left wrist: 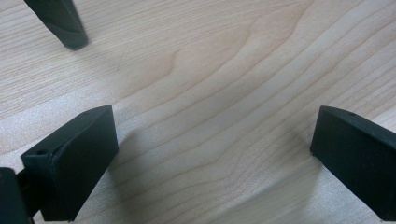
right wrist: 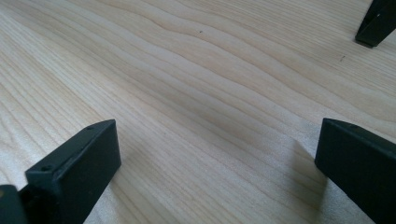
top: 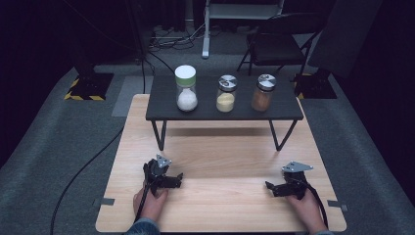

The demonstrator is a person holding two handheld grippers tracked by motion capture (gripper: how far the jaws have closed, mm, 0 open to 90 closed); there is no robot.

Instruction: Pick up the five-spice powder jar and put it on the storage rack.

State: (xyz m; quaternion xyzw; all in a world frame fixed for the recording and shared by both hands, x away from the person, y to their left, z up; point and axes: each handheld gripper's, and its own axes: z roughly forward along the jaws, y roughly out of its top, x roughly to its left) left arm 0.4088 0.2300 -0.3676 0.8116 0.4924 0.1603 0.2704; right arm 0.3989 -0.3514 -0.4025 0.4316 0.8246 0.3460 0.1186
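High view, left gripper (top: 169,180): sat at about 7 o'clock on the light wood desk (top: 220,161), held by the person's left hand (top: 150,201), aimed toward 3 o'clock, nothing in it.
High view, right gripper (top: 275,188): down at about 5 o'clock on the desk, held by the right hand (top: 307,208), aimed toward 9 o'clock, so the two pretty much faced each other, well apart.
High view, shelf (top: 222,104): a small black riser on thin legs stood at the 12 o'clock end of the desk.
High view, jars: three in a row on the shelf. White-lidded jar (top: 186,88) with white stuff at the 9 o'clock end, yellow-powder jar (top: 226,93) in the middle, orange-brown jar (top: 264,92) at the 3 o'clock end. All upright, apart from each other, far from both grippers.
Left gripper view, fingers (left wrist: 74,163): spread wide, just bare desk grain (left wrist: 210,93) between them, gripping nothing. A black shelf leg (left wrist: 63,23) stood at around 11 o'clock.
Right gripper view, fingers (right wrist: 77,172): same deal, wide apart and empty over bare wood (right wrist: 201,93). A shelf leg foot (right wrist: 376,23) poked in at about 1 o'clock.
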